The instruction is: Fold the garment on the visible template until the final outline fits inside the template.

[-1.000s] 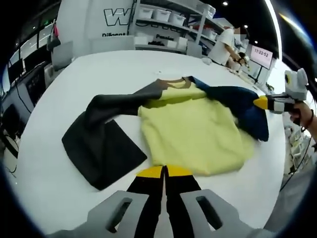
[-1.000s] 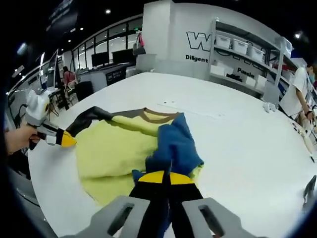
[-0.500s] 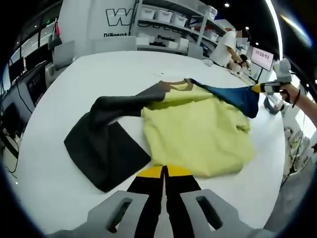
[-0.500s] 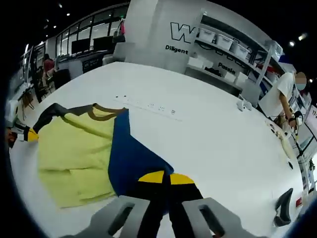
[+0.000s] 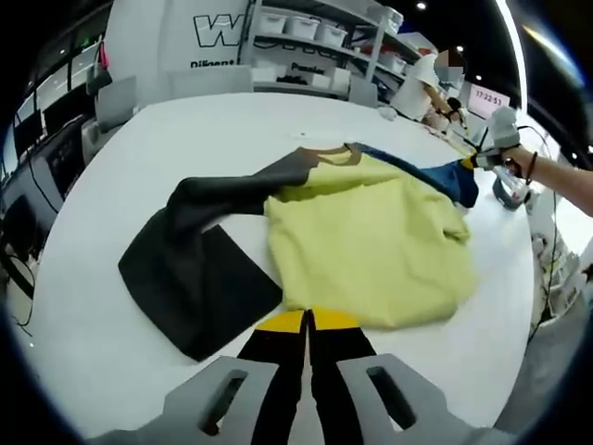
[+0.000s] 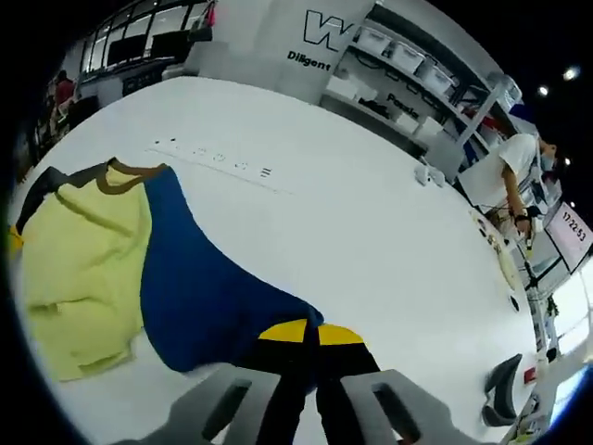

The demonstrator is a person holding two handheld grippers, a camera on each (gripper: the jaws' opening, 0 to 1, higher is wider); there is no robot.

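A yellow garment (image 5: pixel 371 246) lies spread on the white table (image 5: pixel 222 130), with a brown collar (image 5: pixel 335 155) at its far end. Its black sleeve (image 5: pixel 232 193) runs left and ends over a dark flat rectangle (image 5: pixel 199 283); I cannot tell whether that is sleeve or a mat. My left gripper (image 5: pixel 308 321) is shut at the garment's near hem. The blue sleeve (image 6: pixel 199 287) is stretched out to the side, flat on the table (image 6: pixel 371 232), and my right gripper (image 6: pixel 306 332) is shut on its end. The right gripper (image 5: pixel 474 162) also appears far right, in a person's hand.
Small printed marks (image 6: pixel 213 158) sit on the table beyond the collar. A dark object (image 6: pixel 505 389) rests near the table's right edge. Shelves with white bins (image 5: pixel 306 28) and a person (image 6: pixel 514 181) stand behind the table.
My right gripper has pulled the blue sleeve off the yellow body and outward, so it now lies stretched to the side. The left gripper has stayed at the hem.
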